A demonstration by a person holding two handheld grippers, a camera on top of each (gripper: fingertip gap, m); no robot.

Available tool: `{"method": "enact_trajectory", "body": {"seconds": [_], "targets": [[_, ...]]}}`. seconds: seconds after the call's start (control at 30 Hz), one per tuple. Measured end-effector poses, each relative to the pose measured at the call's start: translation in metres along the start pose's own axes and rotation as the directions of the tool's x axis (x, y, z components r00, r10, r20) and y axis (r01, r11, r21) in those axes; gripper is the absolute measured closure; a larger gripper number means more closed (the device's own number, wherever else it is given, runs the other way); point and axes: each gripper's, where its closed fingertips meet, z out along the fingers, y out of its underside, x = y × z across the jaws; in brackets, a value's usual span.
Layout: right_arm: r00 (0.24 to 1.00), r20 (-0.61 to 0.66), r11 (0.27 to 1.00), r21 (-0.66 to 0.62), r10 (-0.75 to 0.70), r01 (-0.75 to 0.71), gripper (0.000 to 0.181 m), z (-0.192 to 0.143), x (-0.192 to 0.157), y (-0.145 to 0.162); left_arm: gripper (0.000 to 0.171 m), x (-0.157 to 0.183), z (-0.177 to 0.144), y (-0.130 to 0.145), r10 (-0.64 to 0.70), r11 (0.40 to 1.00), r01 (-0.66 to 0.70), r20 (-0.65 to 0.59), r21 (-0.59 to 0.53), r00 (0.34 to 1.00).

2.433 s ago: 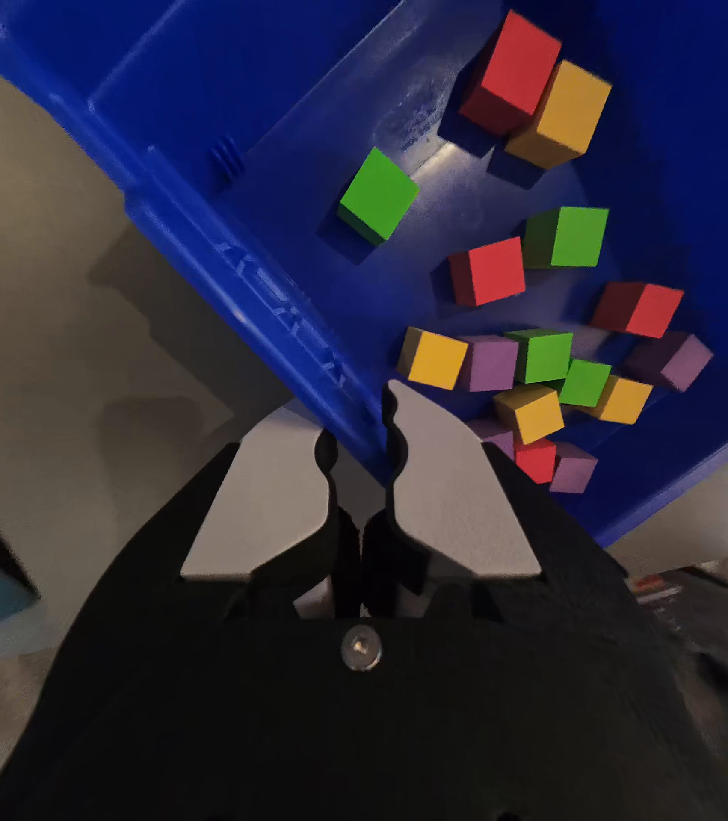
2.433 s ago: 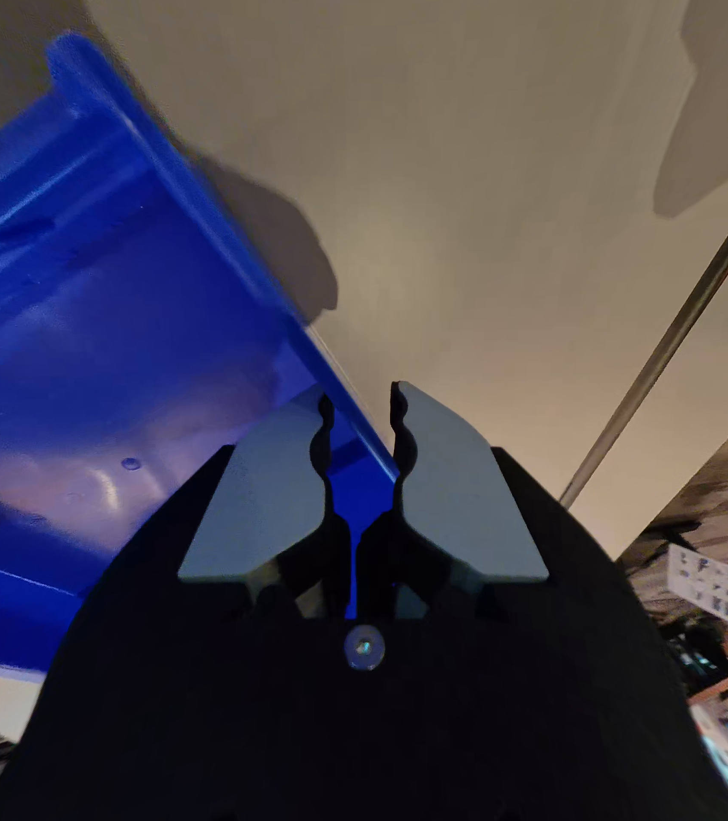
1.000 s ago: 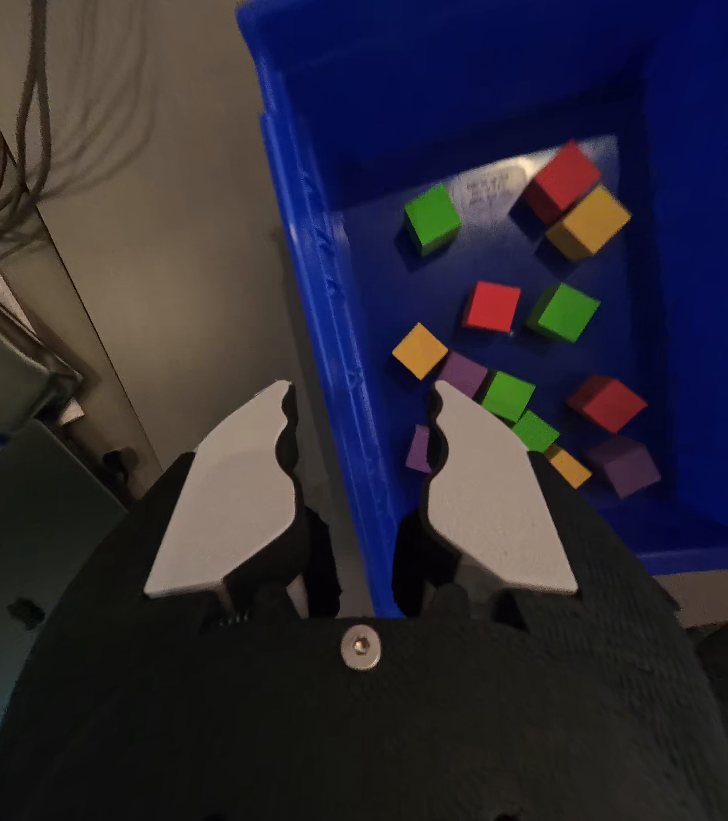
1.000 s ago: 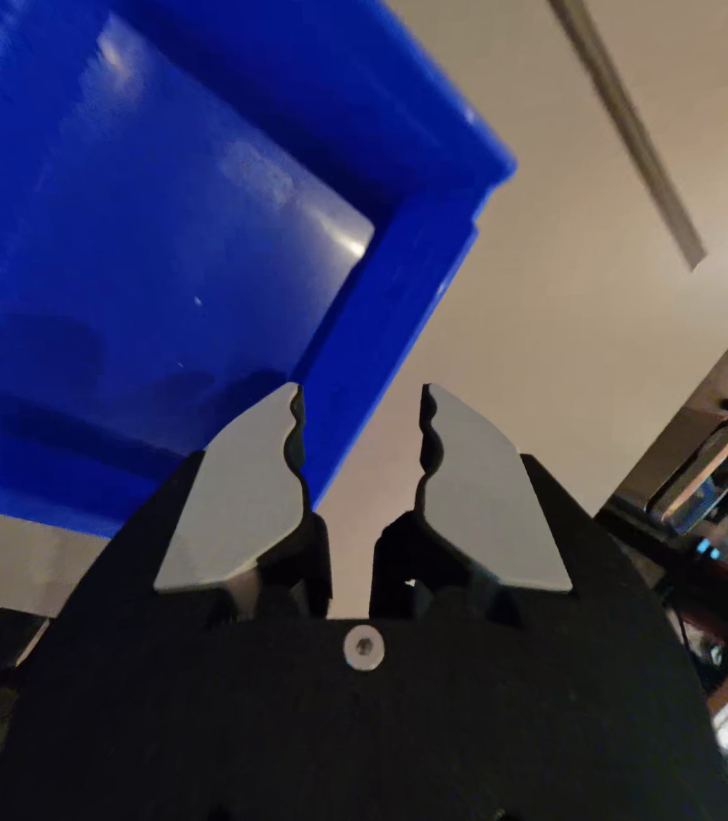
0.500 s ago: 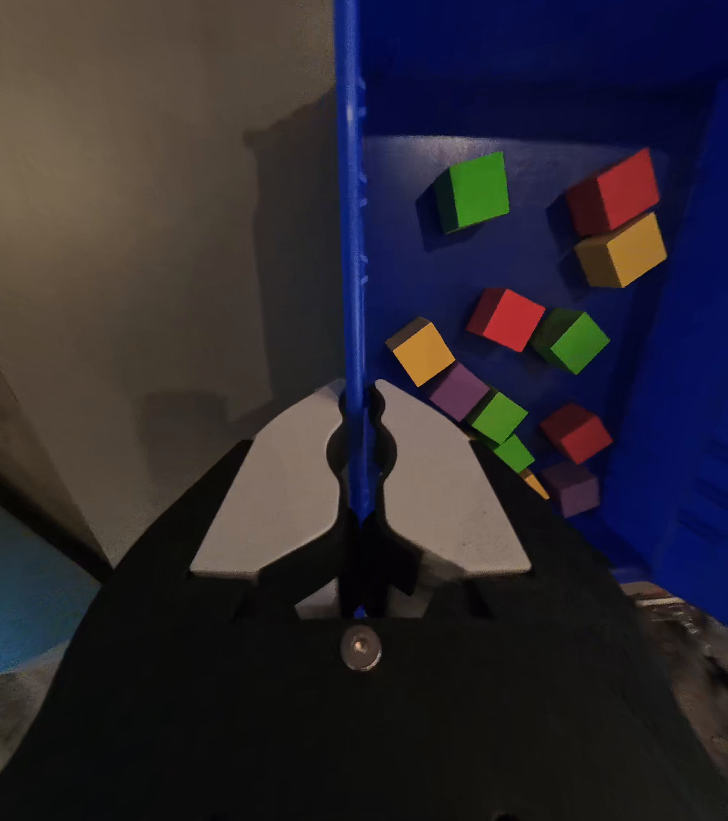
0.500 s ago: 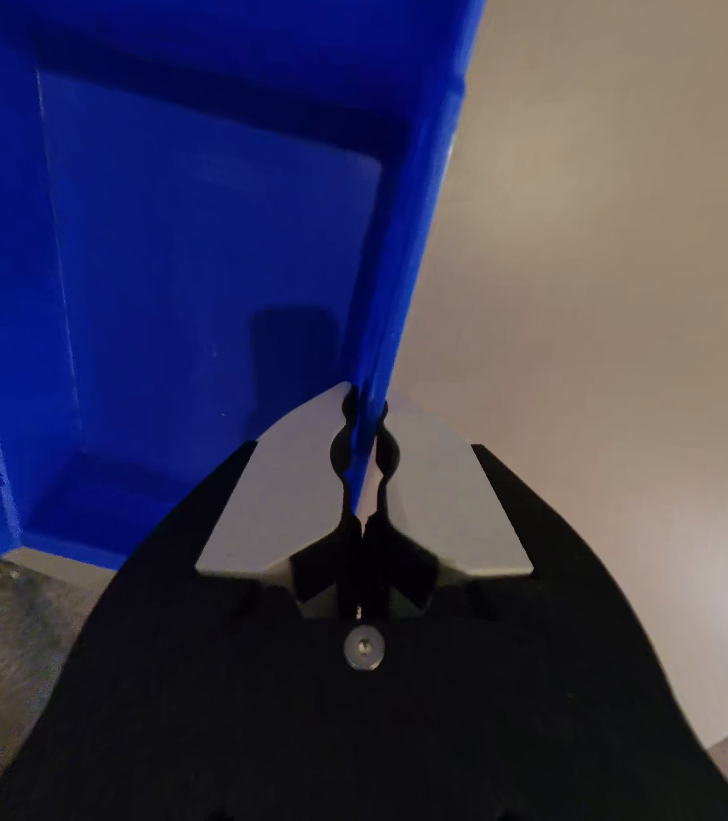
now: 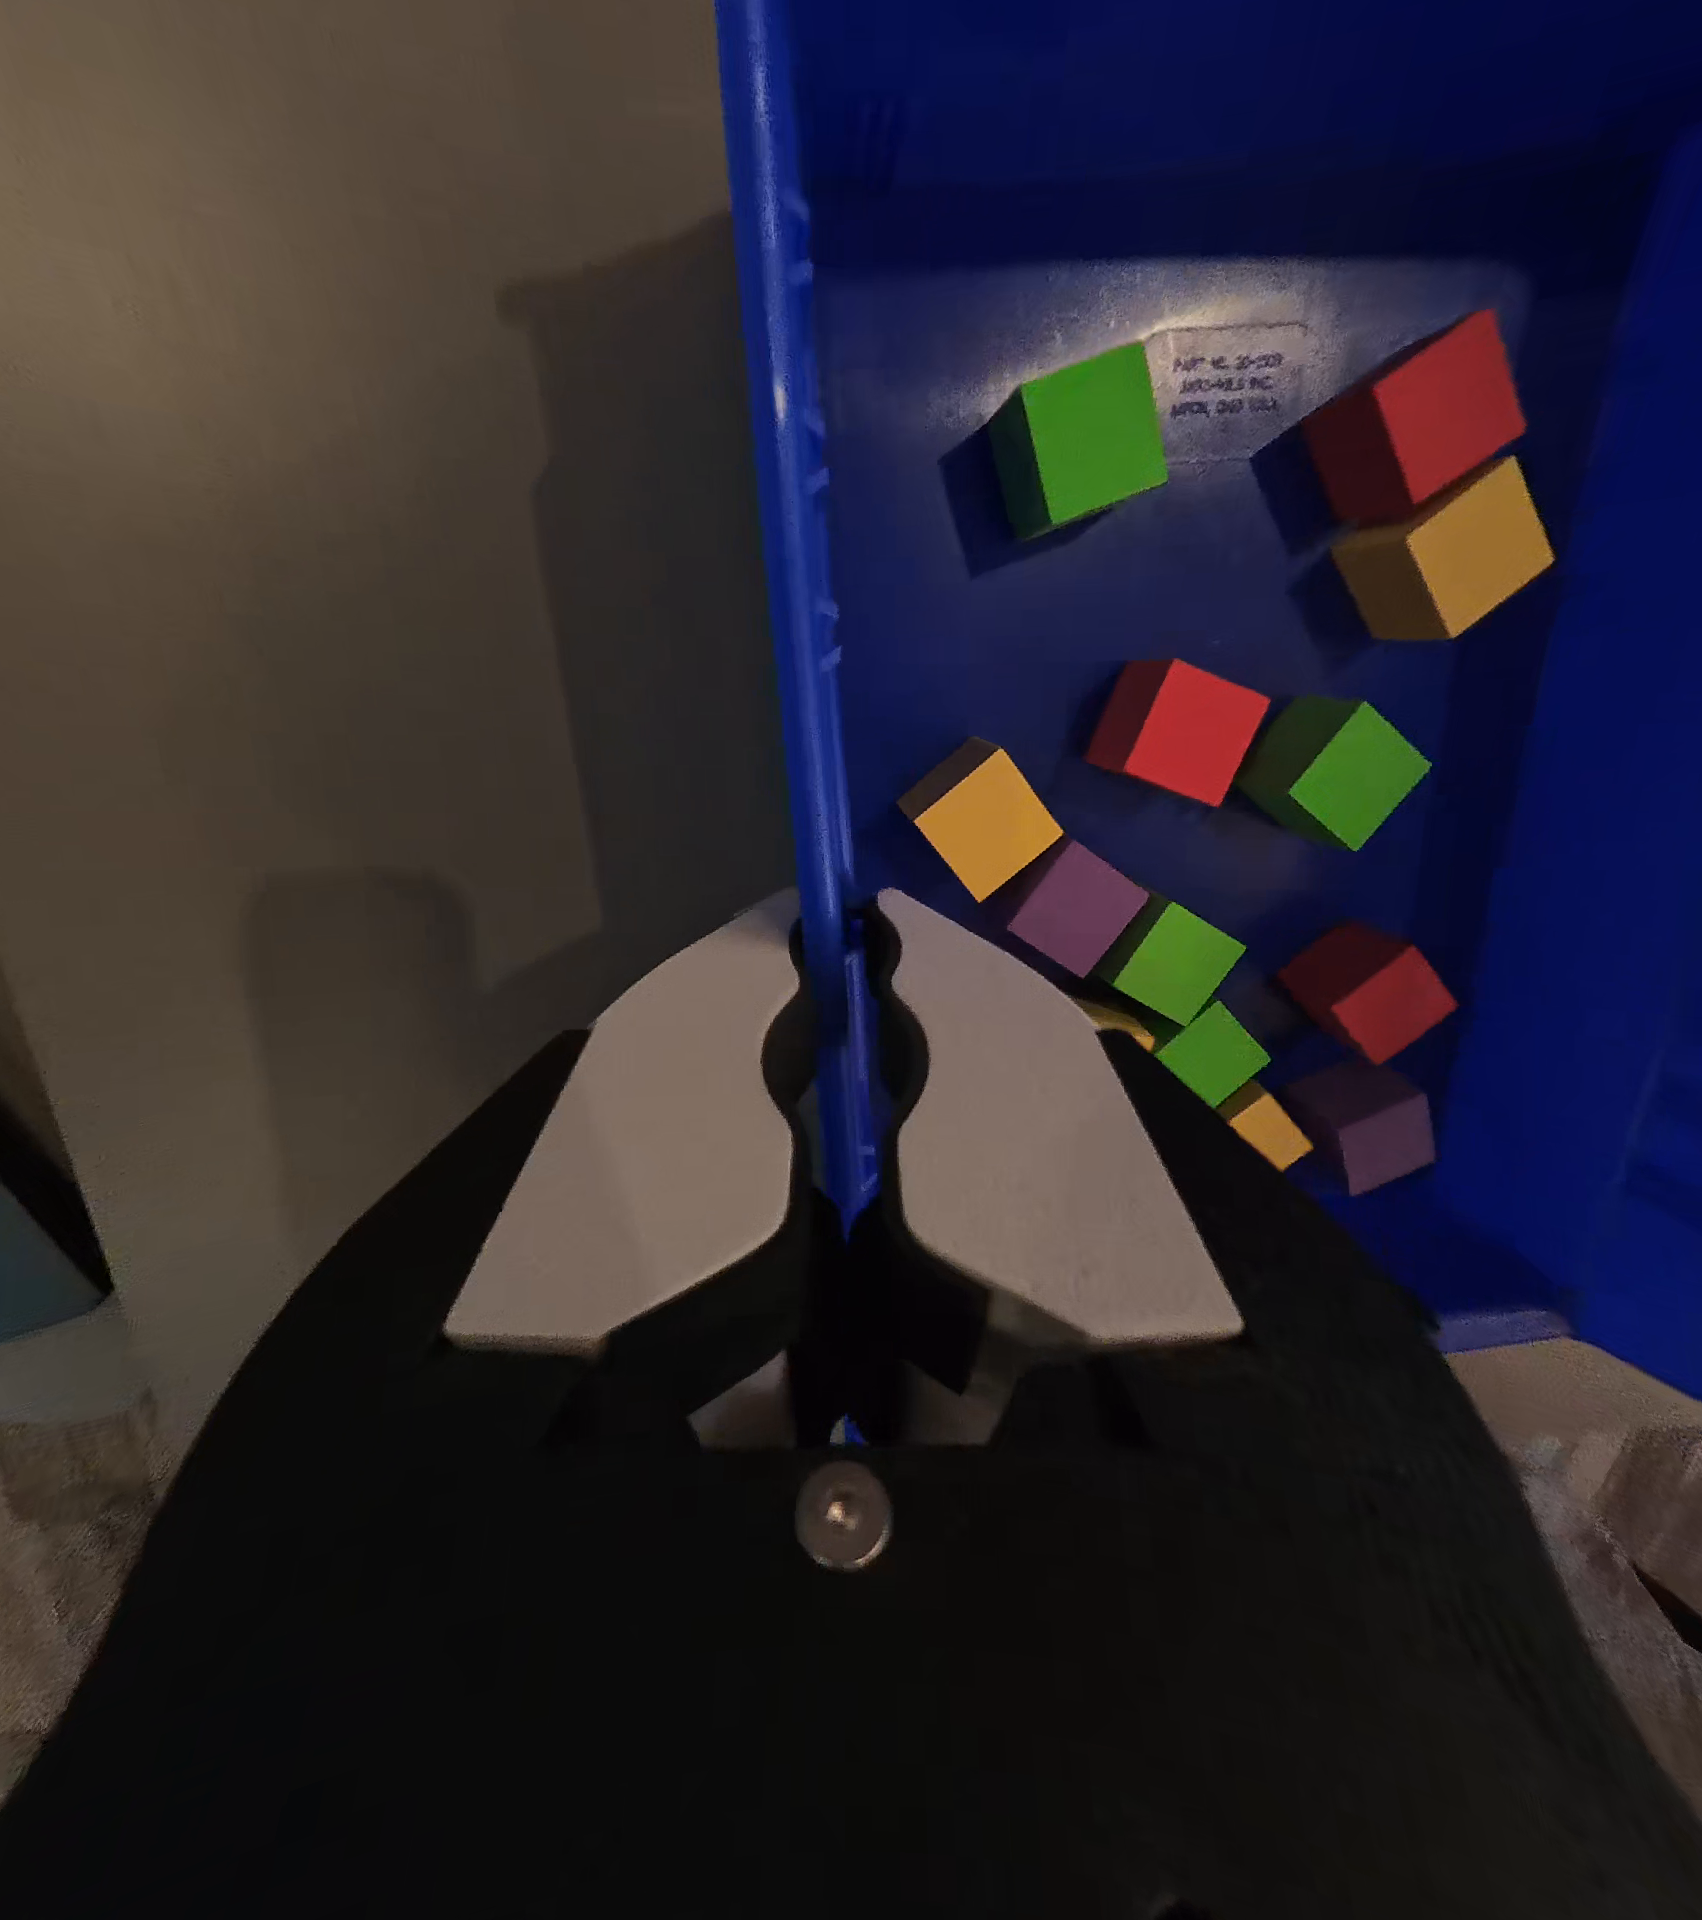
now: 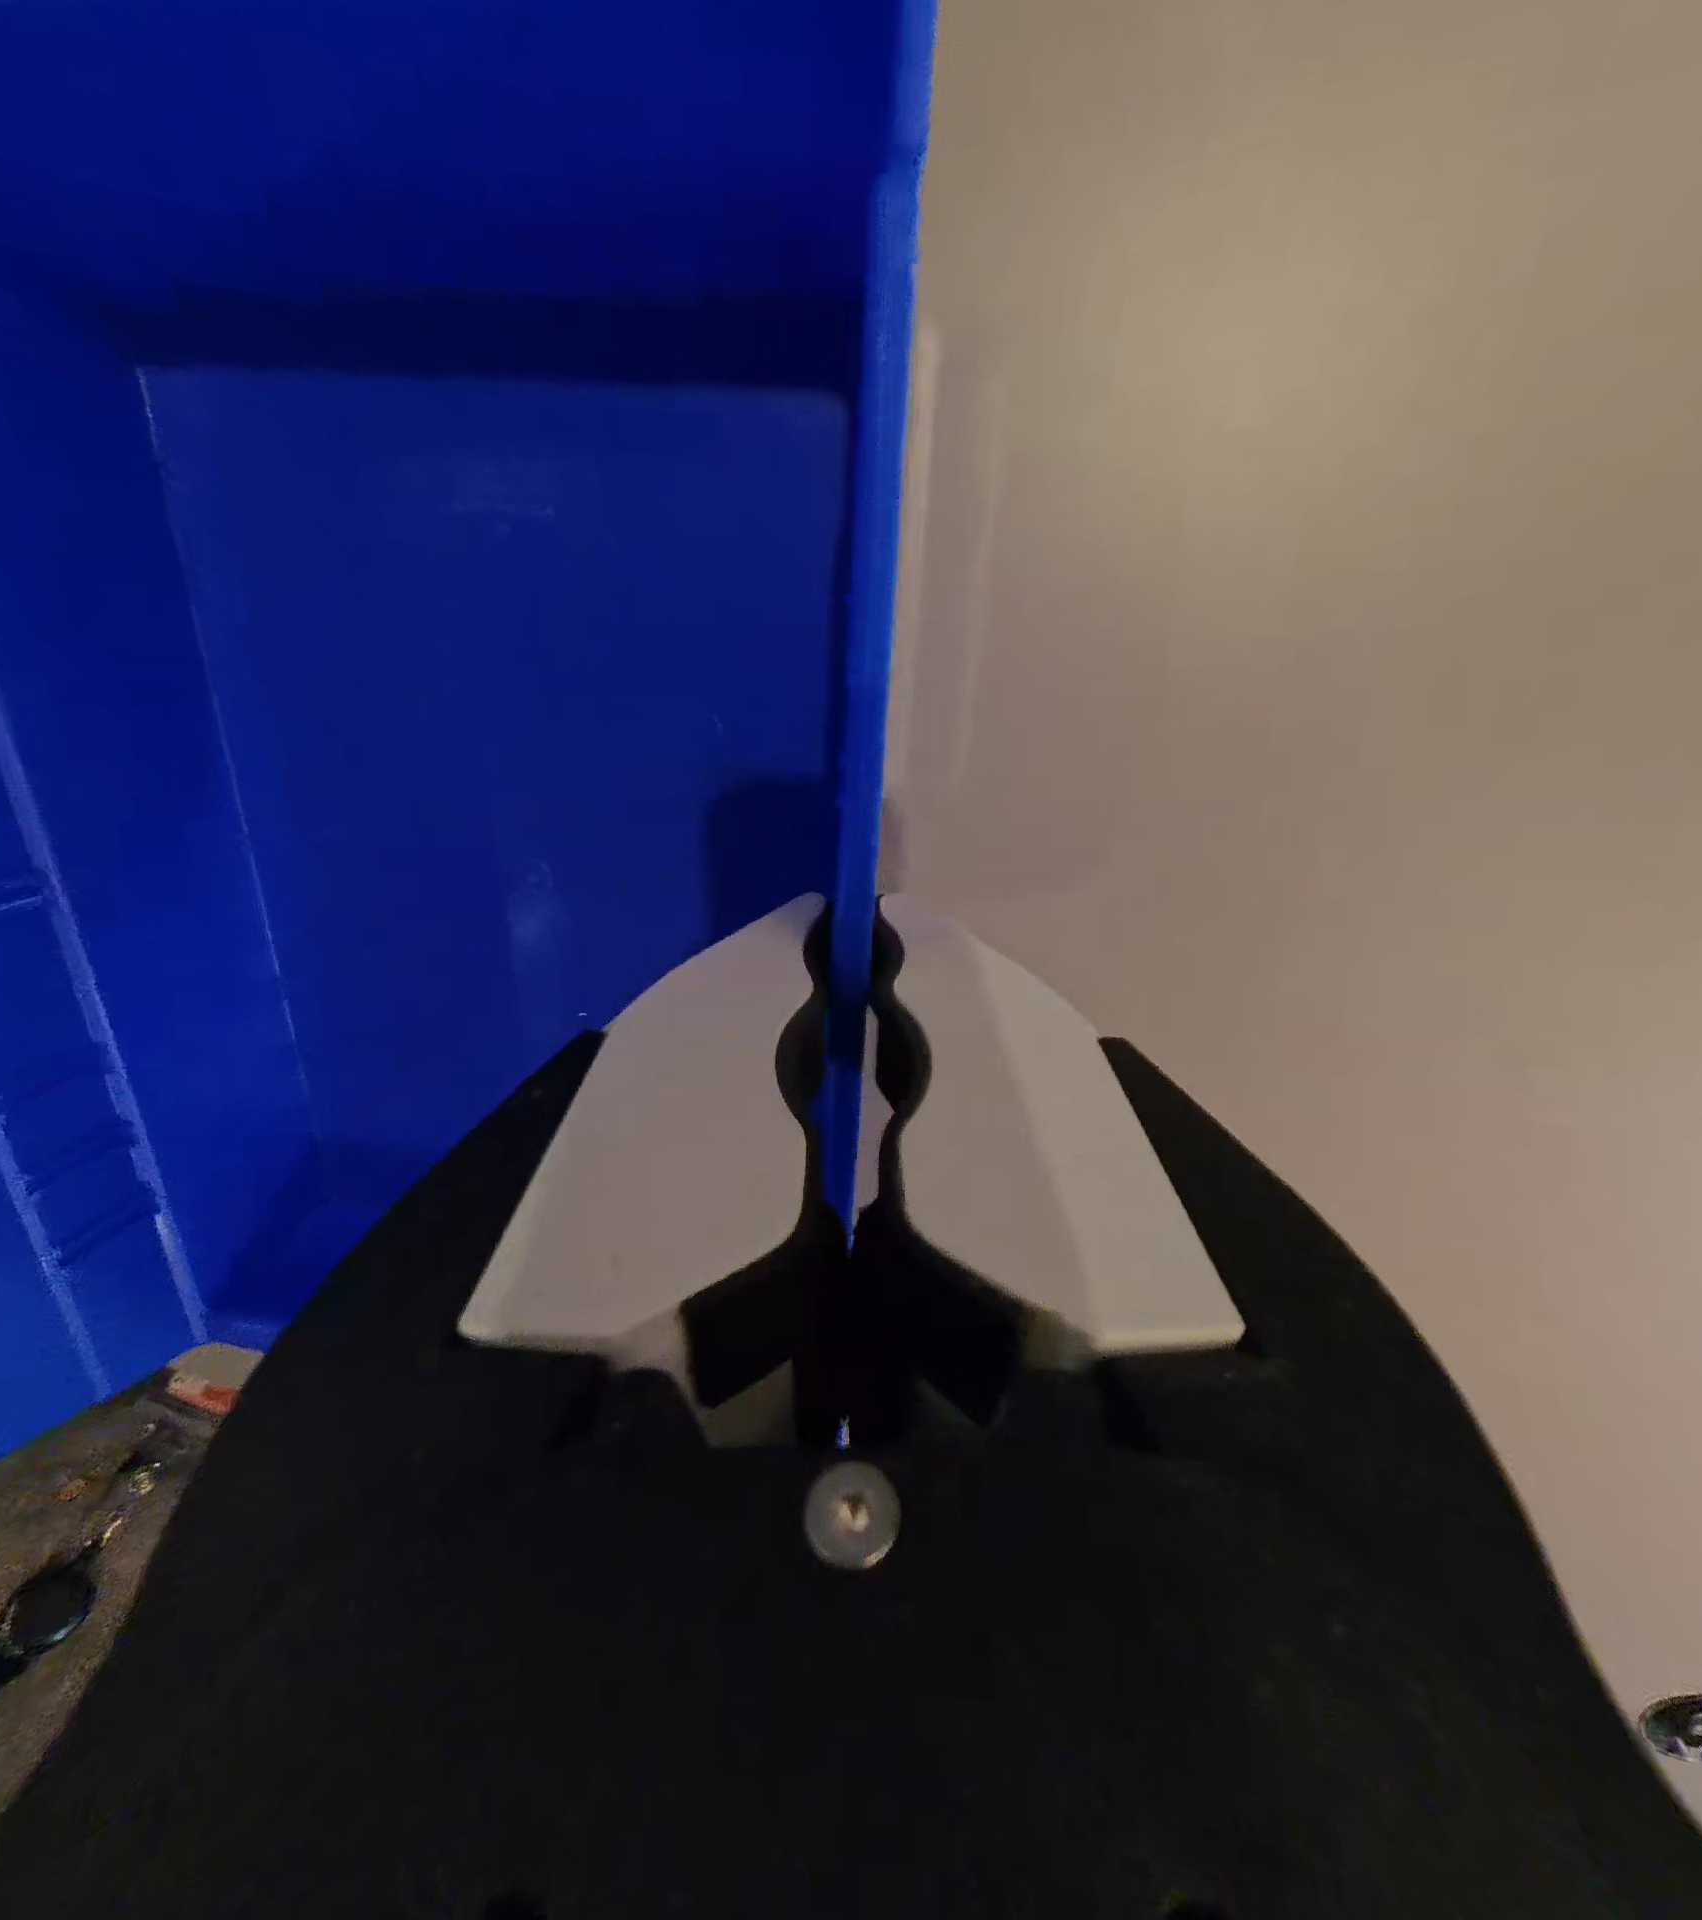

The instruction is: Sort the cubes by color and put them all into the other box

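Blue bin (image 7: 1657,727): biggest thing here, sits on a pale tabletop (image 7: 255,520). Both tongs grip it on opposite side walls.

Left gripper (image 7: 842,914): jaws nearly shut, clamped on the bin's thin left wall, one finger outside, one inside. Right gripper (image 8: 852,914): same, pinched on the bin's right wall (image 8: 878,520), one finger each side. The bin part seen in the right wrist view shows bare blue floor only.

Bin contents, left wrist view: small coloured cubes lying loose on the floor. Count, visible ones:
- green x4: one alone at far end (image 7: 1086,436), one mid (image 7: 1346,774), two near the inside finger (image 7: 1179,961) (image 7: 1216,1055).
- red x3: far right (image 7: 1429,410), mid (image 7: 1185,727), near right (image 7: 1377,997).
- yellow x3 plus a sliver behind the finger, can't tell what: (image 7: 1460,545) touching the far red, (image 7: 987,821) near the left wall, (image 7: 1268,1127) partly hidden.
- purple x2: (image 7: 1081,904) between yellow & green, (image 7: 1372,1127) near end.
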Motion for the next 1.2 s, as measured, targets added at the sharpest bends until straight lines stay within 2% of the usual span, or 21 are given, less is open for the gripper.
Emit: {"method": "enact_trajectory", "body": {"seconds": [0.1, 0.27, 0.37, 0.47, 0.57, 0.73, 0.9, 0.97, 1.07, 1.13, 1.2], "targets": [[1.0, -0.004, 1.0, 0.0, 0.002, -0.002, 0.177, -0.002, 0.001, 0.004, 0.163, 0.003, -0.001, 0.003, 0.017, 1.0, -0.017, -0.013, 0.011, 1.0], [1.0, 0.01, 0.999, 0.047, 0.008, -0.008, 0.175, -0.014, 0.001, 0.007, 0.148, 0.007, -0.013, 0.003, 0.083, 0.992, -0.08, -0.033, 0.095, 0.996], [1.0, 0.026, 0.996, 0.089, 0.005, -0.007, 0.153, -0.029, -0.001, 0.007, 0.133, 0.008, -0.029, 0.001, 0.134, 0.975, -0.125, -0.033, 0.186, 0.99], [0.997, 0.061, 0.991, 0.134, -0.04, 0.032, 0.149, -0.05, -0.016, 0.029, 0.112, 0.01, -0.047, 0.019, 0.198, 0.95, -0.194, 0.007, 0.243, 0.98], [0.996, -0.04, 0.974, 0.207, -0.083, 0.09, 0.155, -0.059, -0.016, 0.072, 0.106, 0.014, -0.053, 0.05, 0.223, 0.921, -0.224, 0.042, 0.319, 0.974], [0.994, -0.1, 0.916, 0.395, -0.038, 0.075, 0.157, -0.062, -0.018, 0.113, 0.109, 0.024, -0.037, 0.081, 0.191, 0.887, -0.177, 0.01, 0.427, 0.981], [0.99, -0.135, 0.826, 0.562, 0.039, 0.044, 0.153, -0.071, -0.011, 0.134, 0.113, 0.026, -0.015, 0.091, 0.174, 0.867, -0.164, 0.022, 0.47, 0.985], [0.986, -0.156, 0.769, 0.637, 0.056, 0.057, 0.154, -0.074, -0.011, 0.143, 0.115, 0.025, -0.011, 0.092, 0.17, 0.845, -0.168, 0.043, 0.508, 0.985], [0.985, -0.166, 0.707, 0.701, 0.042, 0.088, 0.159, -0.061, -0.016, 0.148, 0.133, 0.023, -0.01, 0.092, 0.163, 0.797, -0.164, 0.056, 0.581, 0.985], [0.98, -0.196, 0.676, 0.728, 0.043, 0.117, 0.161, -0.053, -0.015, 0.144, 0.149, 0.019, -0.008, 0.091, 0.161, 0.785, -0.168, 0.066, 0.596, 0.985], [0.98, -0.192, 0.669, 0.736, 0.059, 0.104, 0.163, -0.045, -0.012, 0.139, 0.155, 0.016, -0.006, 0.089, 0.165, 0.783, -0.178, 0.077, 0.596, 0.983]]}}
